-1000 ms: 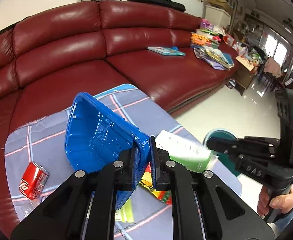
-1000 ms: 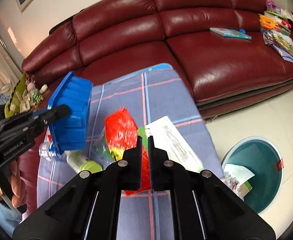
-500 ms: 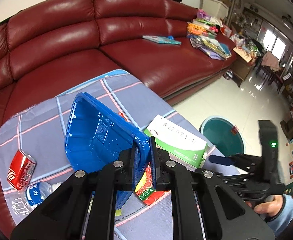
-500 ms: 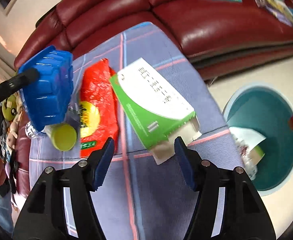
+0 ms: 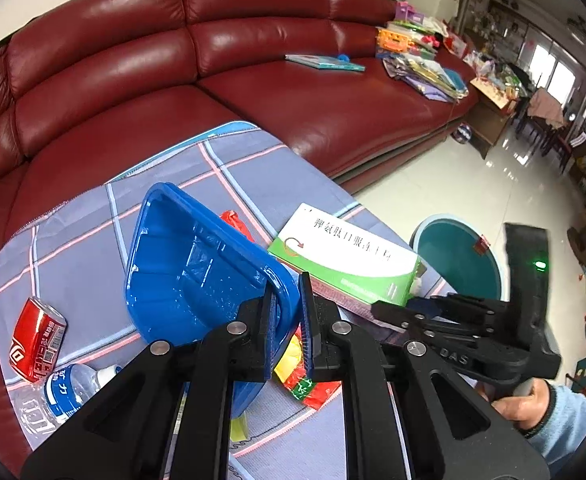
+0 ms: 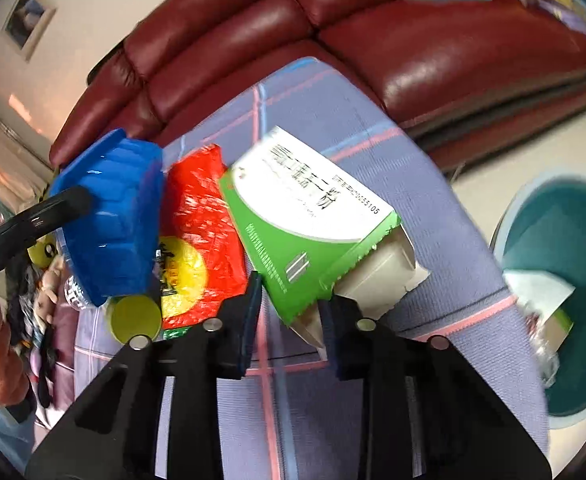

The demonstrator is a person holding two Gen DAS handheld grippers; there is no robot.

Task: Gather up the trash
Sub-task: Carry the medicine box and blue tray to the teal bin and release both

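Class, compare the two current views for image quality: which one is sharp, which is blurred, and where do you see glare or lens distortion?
Left wrist view: sharp; print on the green-and-white box is crisp, glare streaks the red sofa, and the fisheye bends the room's edges. Right wrist view: motion-blurred; the box's lettering and the red wrapper smear, and the teal bin looks soft.

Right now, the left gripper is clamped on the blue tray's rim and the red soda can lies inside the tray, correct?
Not quite. The left gripper is clamped on the blue tray at its rim, but the red soda can lies outside the tray, on the checked cloth, apart from the tray and next to the water bottle. The left wrist view shows this.
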